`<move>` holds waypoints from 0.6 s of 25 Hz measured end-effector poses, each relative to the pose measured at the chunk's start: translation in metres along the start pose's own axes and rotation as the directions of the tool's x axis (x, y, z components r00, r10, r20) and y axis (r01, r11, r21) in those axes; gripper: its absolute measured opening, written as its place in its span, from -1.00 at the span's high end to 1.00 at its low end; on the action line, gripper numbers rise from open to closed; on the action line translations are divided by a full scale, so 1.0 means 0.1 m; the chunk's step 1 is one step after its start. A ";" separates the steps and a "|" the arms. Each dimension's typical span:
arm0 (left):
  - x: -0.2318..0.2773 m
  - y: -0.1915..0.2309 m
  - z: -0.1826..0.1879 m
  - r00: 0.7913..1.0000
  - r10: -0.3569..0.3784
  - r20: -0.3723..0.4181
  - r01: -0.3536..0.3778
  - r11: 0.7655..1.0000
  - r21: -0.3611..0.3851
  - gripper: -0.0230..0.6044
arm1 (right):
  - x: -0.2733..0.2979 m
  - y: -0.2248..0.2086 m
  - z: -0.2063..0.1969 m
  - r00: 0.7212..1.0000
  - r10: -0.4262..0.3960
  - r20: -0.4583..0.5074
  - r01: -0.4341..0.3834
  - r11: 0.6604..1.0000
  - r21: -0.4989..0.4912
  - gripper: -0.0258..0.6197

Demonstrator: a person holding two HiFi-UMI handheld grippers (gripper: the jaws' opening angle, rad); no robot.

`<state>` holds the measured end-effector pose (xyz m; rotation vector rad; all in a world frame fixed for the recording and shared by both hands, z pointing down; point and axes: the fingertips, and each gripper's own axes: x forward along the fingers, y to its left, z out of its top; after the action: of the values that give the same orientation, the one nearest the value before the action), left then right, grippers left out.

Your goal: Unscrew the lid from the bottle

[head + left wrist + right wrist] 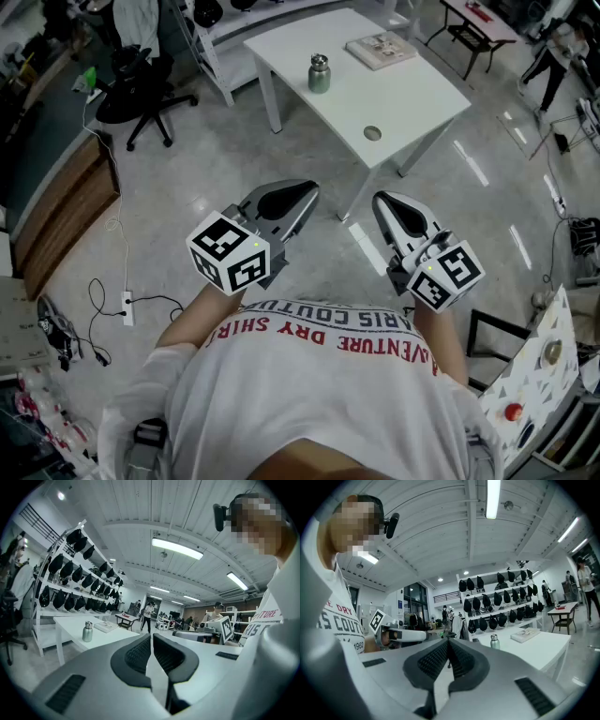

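A small metal bottle (319, 74) with its lid on stands upright on the white table (422, 94), well ahead of me. It also shows as the bottle (87, 632) in the left gripper view and the bottle (494, 641) in the right gripper view, far off in both. My left gripper (305, 192) and right gripper (386, 199) are held close to my chest, over the floor and short of the table. In their own views the left gripper (151, 637) and the right gripper (448, 641) are both shut with nothing between the pads.
A book (380, 50) lies on the table behind the bottle, and a small round disc (373, 133) lies near the table's front edge. An office chair (136, 94) stands at the left. A power strip with cables (127, 307) lies on the floor. Racks of black bags (70, 581) line the wall.
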<state>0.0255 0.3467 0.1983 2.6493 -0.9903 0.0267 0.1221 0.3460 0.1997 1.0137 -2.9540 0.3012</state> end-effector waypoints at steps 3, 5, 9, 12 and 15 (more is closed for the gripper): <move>-0.10 0.05 0.00 1.000 -0.007 -0.001 0.007 1.000 0.018 0.80 | 0.06 0.06 0.01 1.000 -0.019 0.004 0.019 1.000 -0.008 0.84; -0.17 0.09 0.00 1.000 -0.002 0.002 0.002 1.000 0.028 0.80 | 0.08 0.09 0.02 0.999 -0.033 0.016 0.033 0.999 -0.001 0.85; -0.30 0.15 -0.01 1.000 0.007 0.005 -0.007 0.999 0.052 0.80 | 0.11 0.12 0.06 0.997 -0.065 0.044 0.065 0.998 0.013 0.83; -0.40 0.20 -0.03 1.000 0.011 0.000 -0.011 0.997 0.071 0.77 | 0.18 0.17 0.07 0.996 -0.081 0.035 0.082 0.996 -0.023 0.62; -0.51 0.23 -0.06 1.000 0.007 -0.008 -0.007 0.997 0.079 0.26 | 0.22 0.20 0.08 0.994 -0.100 0.031 0.102 0.993 -0.054 0.18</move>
<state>-0.0270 0.3646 0.2041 2.7152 -1.0161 0.0797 0.0933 0.3464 0.1901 1.1648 -2.9053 0.2044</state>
